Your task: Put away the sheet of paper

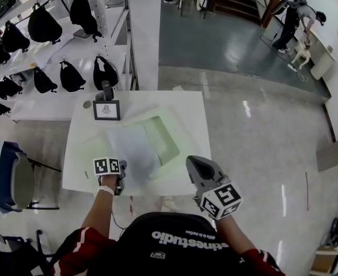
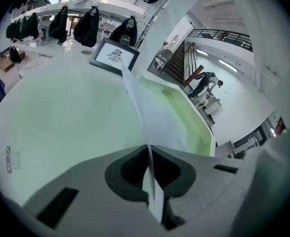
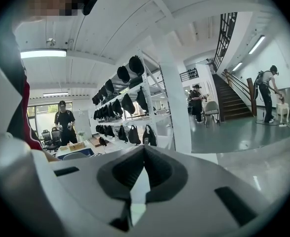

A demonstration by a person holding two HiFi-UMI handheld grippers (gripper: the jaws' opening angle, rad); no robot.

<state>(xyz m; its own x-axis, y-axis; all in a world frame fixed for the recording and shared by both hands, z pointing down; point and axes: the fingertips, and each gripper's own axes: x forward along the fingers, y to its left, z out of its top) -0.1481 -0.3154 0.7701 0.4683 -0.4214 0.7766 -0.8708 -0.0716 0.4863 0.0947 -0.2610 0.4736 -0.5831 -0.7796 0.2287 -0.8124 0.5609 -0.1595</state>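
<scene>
Left hand-held gripper (image 2: 148, 147) clamps the near edge of the white sheet of paper (image 1: 133, 151), which stretches ahead over the pale-green plastic folder (image 1: 164, 138); right hand-held gripper (image 1: 197, 164), closed and empty, sits farther off.

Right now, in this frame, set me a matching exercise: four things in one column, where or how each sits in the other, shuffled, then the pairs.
1. sheet of paper
2. folder
3. framed picture
4. right tool

A. stands at the far edge of the table
B. shut, pinching nothing, held up by the table's near right corner
C. pinched at its near edge by the left tool
D. pale green, lies flat on the table

Pairs: 1-C, 2-D, 3-A, 4-B
</scene>
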